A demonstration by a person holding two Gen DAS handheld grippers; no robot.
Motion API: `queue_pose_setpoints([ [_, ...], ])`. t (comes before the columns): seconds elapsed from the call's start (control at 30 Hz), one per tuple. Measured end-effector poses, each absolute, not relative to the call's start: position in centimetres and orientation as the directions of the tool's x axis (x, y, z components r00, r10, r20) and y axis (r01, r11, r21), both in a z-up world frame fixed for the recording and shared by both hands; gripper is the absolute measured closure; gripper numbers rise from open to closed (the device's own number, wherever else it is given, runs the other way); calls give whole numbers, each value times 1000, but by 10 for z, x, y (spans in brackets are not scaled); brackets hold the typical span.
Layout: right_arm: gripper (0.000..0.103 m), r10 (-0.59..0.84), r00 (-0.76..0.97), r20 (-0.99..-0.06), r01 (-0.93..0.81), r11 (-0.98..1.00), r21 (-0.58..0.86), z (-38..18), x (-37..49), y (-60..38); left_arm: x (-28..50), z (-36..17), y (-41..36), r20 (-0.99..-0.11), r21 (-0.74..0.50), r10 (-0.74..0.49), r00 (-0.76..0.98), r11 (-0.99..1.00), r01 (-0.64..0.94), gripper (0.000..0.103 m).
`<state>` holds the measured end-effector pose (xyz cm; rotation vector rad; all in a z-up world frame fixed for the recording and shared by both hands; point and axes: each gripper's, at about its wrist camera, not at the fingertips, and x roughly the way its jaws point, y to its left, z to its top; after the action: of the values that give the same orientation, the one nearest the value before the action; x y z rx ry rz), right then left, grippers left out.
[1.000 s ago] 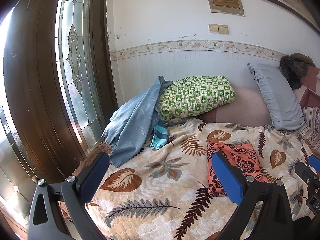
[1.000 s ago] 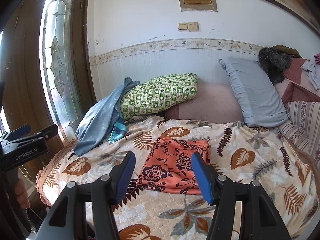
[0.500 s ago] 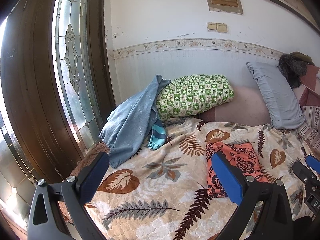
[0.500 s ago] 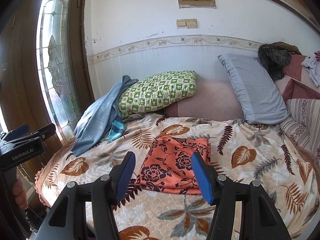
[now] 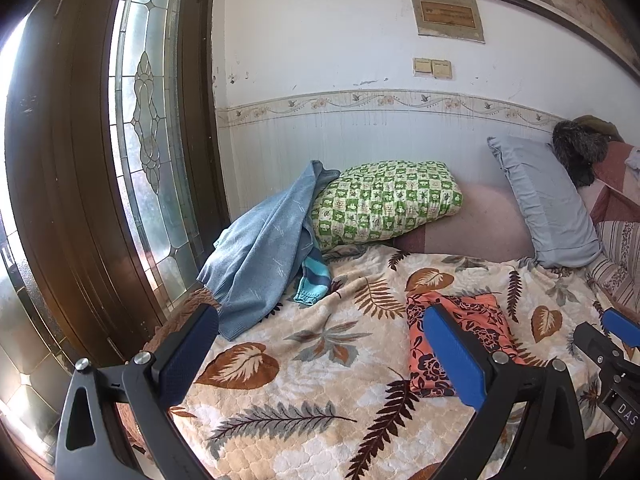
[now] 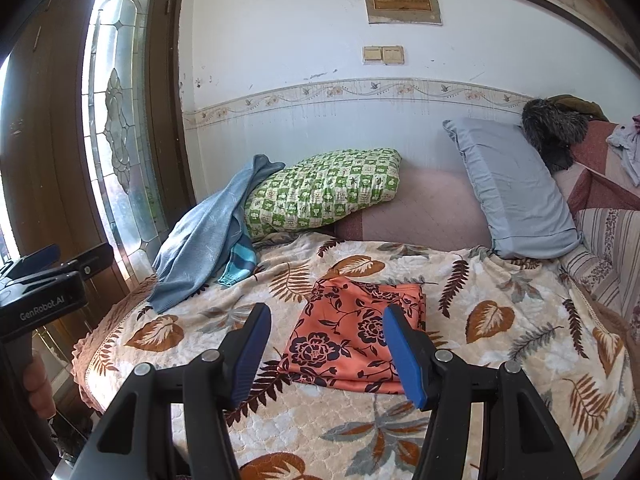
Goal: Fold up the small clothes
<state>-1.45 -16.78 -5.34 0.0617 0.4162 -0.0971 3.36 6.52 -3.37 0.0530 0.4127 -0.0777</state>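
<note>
Right wrist view: right gripper point(image 6: 324, 344) fingers point(image 6: 404, 356) apart, empty, above folded floral cloth point(image 6: 356, 336)

Folded cloth point(image 6: 356, 332) on bedspread point(image 6: 500, 344)

Green checked pillow point(image 6: 324, 192), grey pillow point(image 6: 516, 188), leaded-glass door point(image 5: 148, 152), leaf-print bedspread point(image 6: 500, 320).

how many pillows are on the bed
2. A green checked pillow lies at the head of the bed, partly under a blue garment. A grey-blue pillow leans to its right. More may be hidden.
</note>
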Motion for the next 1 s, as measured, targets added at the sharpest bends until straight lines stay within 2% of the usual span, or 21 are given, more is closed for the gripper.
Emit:
queue_pose_setpoints([
  [0.63, 41, -68, 934, -352, 79, 997, 19, -30, -35, -149, 7, -18, 83, -374, 14, -80, 924, 996, 92, 1],
  [1.0, 41, -64, 911, -407, 86, 996, 35, -51, -8, -171, 35, -25, 69, -405, 42, -42, 913, 997, 64, 1],
])
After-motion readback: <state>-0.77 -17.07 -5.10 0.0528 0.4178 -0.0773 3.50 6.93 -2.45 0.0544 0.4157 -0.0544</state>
